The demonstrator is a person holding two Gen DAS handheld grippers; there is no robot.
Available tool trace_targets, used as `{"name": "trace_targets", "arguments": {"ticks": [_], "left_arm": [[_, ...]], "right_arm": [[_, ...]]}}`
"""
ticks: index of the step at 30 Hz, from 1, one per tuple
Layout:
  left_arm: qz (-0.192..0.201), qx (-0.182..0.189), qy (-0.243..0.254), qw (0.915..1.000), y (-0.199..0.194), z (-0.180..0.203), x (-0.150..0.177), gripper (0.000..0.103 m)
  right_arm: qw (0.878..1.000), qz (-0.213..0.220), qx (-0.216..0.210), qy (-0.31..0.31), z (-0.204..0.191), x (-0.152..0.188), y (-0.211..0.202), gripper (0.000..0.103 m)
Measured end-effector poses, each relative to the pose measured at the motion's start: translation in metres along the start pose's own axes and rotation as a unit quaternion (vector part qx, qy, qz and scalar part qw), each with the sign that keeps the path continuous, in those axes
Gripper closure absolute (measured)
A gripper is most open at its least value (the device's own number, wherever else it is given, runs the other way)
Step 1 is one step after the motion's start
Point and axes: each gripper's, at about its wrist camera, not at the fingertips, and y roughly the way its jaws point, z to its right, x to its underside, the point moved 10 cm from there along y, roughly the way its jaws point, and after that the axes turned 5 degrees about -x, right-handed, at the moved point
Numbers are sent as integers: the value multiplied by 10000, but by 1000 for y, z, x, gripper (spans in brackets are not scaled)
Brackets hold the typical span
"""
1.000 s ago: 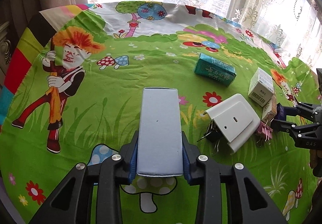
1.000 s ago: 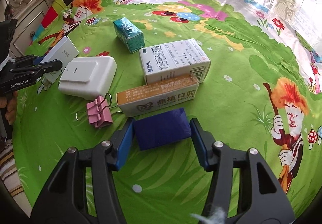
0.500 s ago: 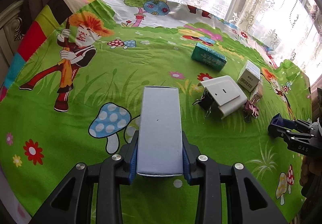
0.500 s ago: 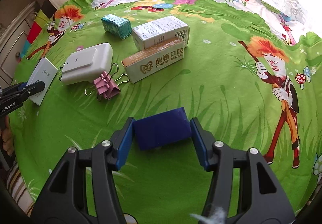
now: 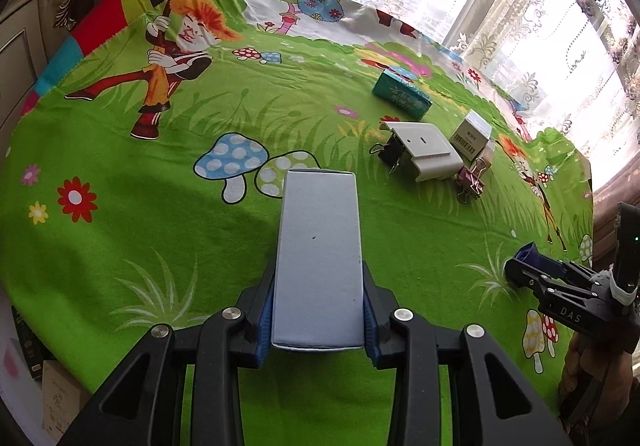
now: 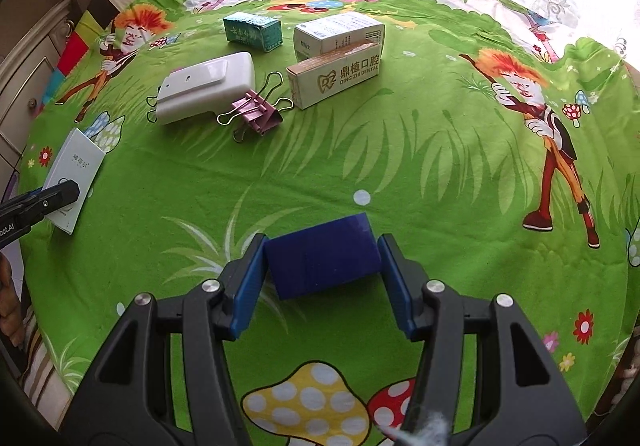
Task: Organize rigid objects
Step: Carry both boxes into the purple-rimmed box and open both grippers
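We carry a white box (image 5: 319,266) in our left gripper (image 5: 319,320) and a blue box (image 6: 323,256) in our right gripper (image 6: 322,282), both clamped, next needing a spot near the far boxes (image 6: 334,79).

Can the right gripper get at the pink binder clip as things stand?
Probably not yet: the right gripper is shut on a dark blue box, so it has no free grip. The cloth between it and the pink binder clip looks unobstructed.
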Motion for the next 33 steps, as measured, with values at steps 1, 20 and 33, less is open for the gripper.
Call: {"name": "trace_targets", "arguments": {"ticks": [1,20,33], "left_arm": [[-2,20,-38,10000,-2,-1,2,67],[308,301,-733,9964,-70,-41,31,67],[687,-357,-1442,9865,-119,-151,54,66]], "right_arm": [[10000,-2,-33,36,-1,2,-1,43],[9976,164,-627,-224,-77,28,-46,44],[9864,133,-1161,-1157,-187,37,-61,44]]}}
